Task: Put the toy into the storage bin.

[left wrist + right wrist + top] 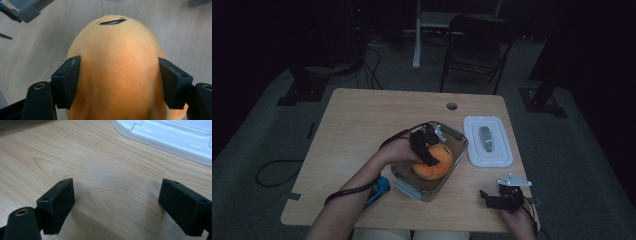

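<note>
Orange and rounded, the soft toy with a stitched black mouth (433,164) lay inside the clear rectangular plastic container (458,137) near the middle of the pale wooden surface (357,125) in the high view. The left tool (435,161) reached down over the toy from the left, the person's forearm coming in from the bottom edge. Just right of the container lay the white rectangular plastic lid (488,141), flat and apart from it. A small blue object (379,189) sat by the container's near left corner, partly under the forearm. The right tool (488,198) rested low at the near right edge of the surface, well apart from the container, its grey three-cornered plate on top. In the left gripper view, the orange toy (117,72) sat between the two black jaws of the left tool (118,82); the pads lay right against its flanks, and I could not tell whether they pressed or merely touched. Pale wood showed behind the toy, through the container's clear bottom, and a grey part of the container (25,11) showed at the top left corner. In the right gripper view, the right tool (116,206) stood with its jaws wide apart and nothing between them, over bare wood, with the white lid (175,137) lying beyond at the upper right.
</note>
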